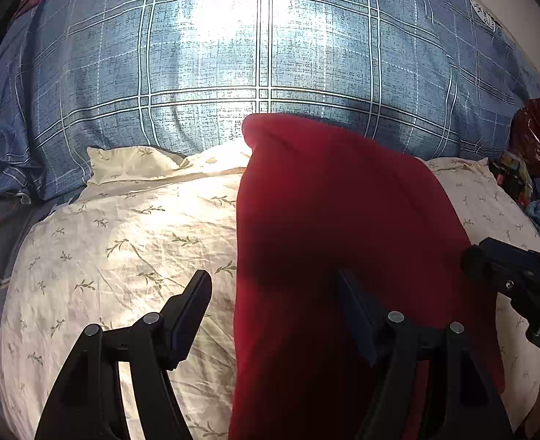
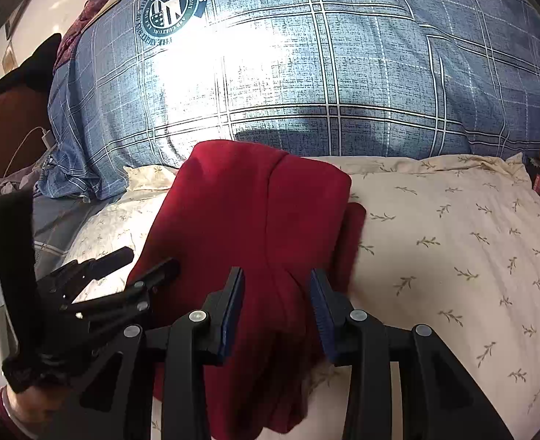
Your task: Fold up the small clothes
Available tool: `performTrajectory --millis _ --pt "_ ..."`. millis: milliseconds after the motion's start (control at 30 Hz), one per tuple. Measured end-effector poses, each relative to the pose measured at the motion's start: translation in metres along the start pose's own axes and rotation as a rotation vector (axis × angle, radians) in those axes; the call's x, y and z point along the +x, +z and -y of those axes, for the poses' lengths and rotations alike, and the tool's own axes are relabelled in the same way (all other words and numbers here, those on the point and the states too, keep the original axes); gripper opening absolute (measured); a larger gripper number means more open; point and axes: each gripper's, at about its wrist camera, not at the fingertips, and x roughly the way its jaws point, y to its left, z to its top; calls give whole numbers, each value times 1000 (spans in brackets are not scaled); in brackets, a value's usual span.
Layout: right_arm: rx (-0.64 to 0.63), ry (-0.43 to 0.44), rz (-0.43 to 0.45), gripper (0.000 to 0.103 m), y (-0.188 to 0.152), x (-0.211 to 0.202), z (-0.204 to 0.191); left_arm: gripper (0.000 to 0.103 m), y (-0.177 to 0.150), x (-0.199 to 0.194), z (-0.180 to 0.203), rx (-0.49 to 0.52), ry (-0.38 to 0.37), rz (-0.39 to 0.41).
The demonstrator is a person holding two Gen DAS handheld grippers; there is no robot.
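Observation:
A red garment (image 1: 324, 201) lies folded into a long strip on a cream leaf-print pillow (image 1: 123, 238). My left gripper (image 1: 273, 289) hovers over its near left edge, jaws wide apart, with the right finger over the red cloth and the left finger over the pillow. In the right wrist view the red garment (image 2: 251, 201) runs between the fingers of my right gripper (image 2: 276, 289); the jaws stand apart and the pads do not press on the cloth. My left gripper (image 2: 147, 258) shows at the garment's left side there. Part of my right gripper (image 1: 489, 267) enters the left wrist view at the right edge.
A blue plaid duvet (image 2: 343, 55) with a round emblem bulges behind the cream pillow (image 2: 453, 238). Red and dark clutter (image 1: 533, 146) sits at the far right. A white charging cable (image 2: 31, 139) and bunched grey cloth lie off the bed's left side.

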Motion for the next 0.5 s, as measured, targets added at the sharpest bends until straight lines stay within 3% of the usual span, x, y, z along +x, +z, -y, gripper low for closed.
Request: performTrajectory --millis 333,500 --pt "-15 -59 -40 36 -3 37 2 75 -1 3 -2 0 0 -5" --pt "21 -10 -26 38 -5 29 11 76 -1 3 -5 -6 -14 -10"
